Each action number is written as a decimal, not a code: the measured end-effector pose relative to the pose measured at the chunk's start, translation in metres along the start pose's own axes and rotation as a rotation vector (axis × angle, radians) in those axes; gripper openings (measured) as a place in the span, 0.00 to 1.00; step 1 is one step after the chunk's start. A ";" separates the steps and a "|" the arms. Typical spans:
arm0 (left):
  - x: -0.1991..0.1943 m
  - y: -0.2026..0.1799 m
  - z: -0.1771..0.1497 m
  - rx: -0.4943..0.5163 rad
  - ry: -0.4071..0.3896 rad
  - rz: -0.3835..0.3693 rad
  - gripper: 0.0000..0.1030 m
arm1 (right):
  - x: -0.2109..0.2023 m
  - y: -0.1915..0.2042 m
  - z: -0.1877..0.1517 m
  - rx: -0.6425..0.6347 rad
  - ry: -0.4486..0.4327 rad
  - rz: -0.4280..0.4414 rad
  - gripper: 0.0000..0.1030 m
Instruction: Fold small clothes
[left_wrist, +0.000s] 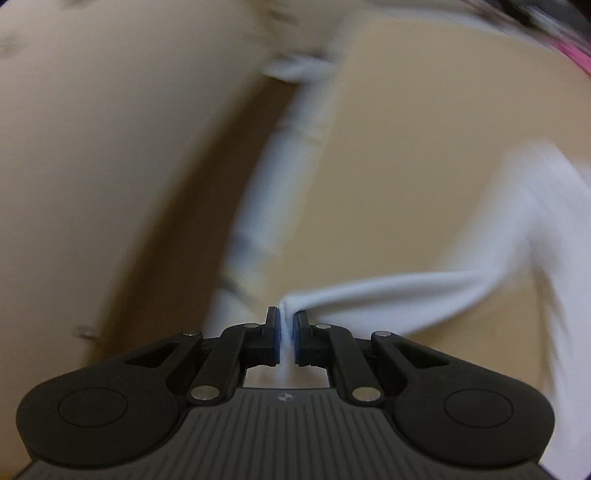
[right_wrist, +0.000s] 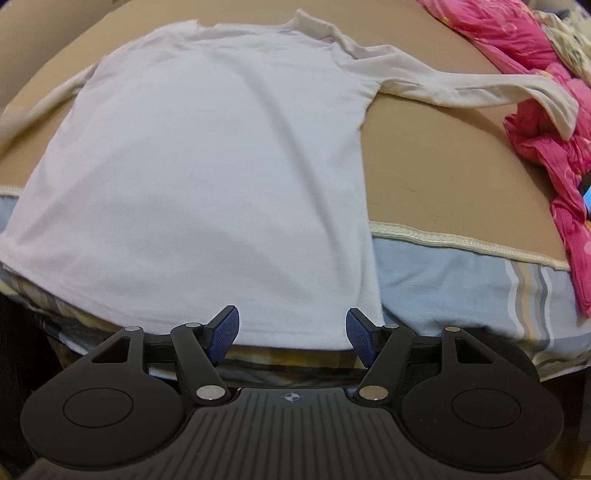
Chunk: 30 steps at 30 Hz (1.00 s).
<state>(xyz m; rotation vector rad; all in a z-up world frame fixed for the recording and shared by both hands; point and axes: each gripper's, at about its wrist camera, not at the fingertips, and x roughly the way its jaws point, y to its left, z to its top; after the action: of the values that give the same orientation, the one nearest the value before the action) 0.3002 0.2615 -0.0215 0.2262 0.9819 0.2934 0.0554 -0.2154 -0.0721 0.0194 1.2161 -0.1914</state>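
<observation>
Bare tan sheet (right_wrist: 436, 166) right of shirt (right_wrist: 207, 177); pink heap (right_wrist: 546, 140) beyond.

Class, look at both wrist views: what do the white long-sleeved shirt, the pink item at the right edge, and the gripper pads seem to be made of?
White shirt: soft matte knit, probably cotton jersey; it drapes in gentle creases and bunches where the left gripper pinches its sleeve.
Pink item: thin, slightly glossy crinkled fabric, possibly synthetic.
Pads: blue, finely textured, likely rubber.

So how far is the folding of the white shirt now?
Done: the shirt lies spread flat on the tan mat. In hand: the left gripper is shut on a sleeve; the right gripper is open above the hem. Left: all folds.
</observation>
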 end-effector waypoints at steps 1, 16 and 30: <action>0.008 0.017 0.026 -0.068 -0.017 0.076 0.14 | 0.001 0.002 0.002 -0.003 0.007 -0.005 0.64; 0.067 -0.032 0.014 -0.270 0.130 -0.161 0.87 | 0.019 -0.001 0.021 0.053 0.067 0.010 0.64; 0.188 0.010 0.035 -0.891 0.294 -0.413 0.83 | 0.035 0.013 0.023 -0.014 0.190 -0.042 0.64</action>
<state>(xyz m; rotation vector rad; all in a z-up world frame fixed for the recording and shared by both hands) 0.4259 0.3338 -0.1461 -0.8421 1.0696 0.3617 0.0903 -0.2099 -0.0979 -0.0002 1.4078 -0.2212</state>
